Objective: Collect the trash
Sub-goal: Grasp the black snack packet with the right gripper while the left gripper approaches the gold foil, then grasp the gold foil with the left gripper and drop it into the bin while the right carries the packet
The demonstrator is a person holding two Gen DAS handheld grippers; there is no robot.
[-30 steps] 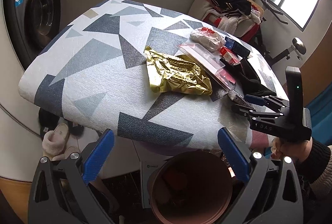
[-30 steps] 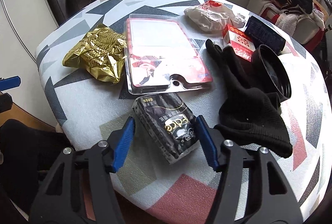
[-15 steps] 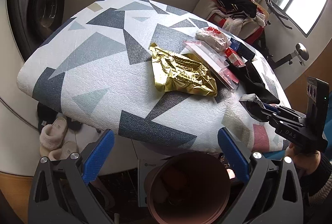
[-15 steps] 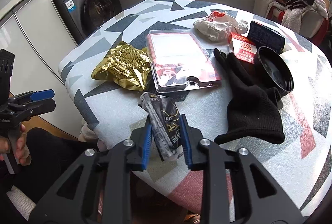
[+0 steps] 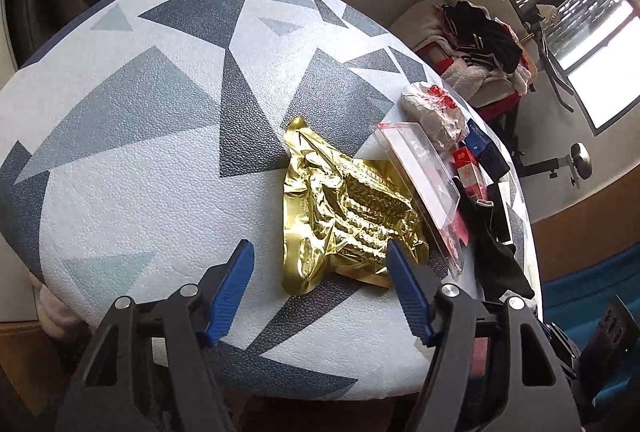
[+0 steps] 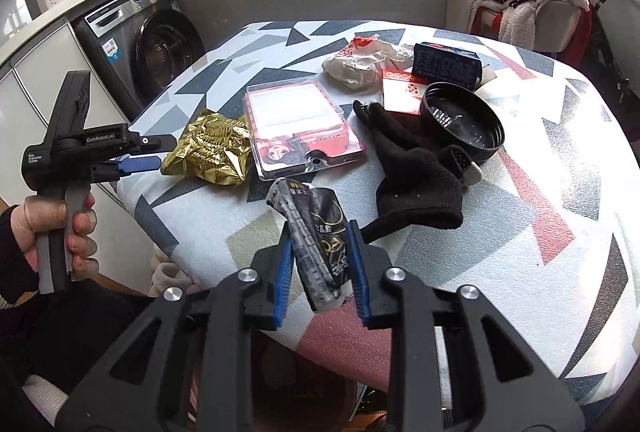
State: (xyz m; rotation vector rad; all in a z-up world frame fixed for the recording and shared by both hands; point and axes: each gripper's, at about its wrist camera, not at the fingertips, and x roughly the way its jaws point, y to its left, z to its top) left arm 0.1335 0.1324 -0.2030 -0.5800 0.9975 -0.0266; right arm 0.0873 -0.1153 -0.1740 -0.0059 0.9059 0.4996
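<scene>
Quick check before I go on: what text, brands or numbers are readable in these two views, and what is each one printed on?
"GenRobot.AI": side of the left gripper.
"Data Acquisition System": same gripper's body, small.
"20": red box.
Black wrapper held by the right gripper: large letters, creased, not legible.
Clear blister pack: upside-down print, unreadable.
Washing machine: badge and stickers too small.
Dark blue box: fine print, blurred.

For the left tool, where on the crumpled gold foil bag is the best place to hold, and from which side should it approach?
Probably the near, table-edge end of the crumpled gold foil bag, where the foil bulges up in a raised fold. The left tool is open and already straddles that end, so come from the near side, fingers either side of the fold. The clear plastic package crowds its right edge.
</scene>
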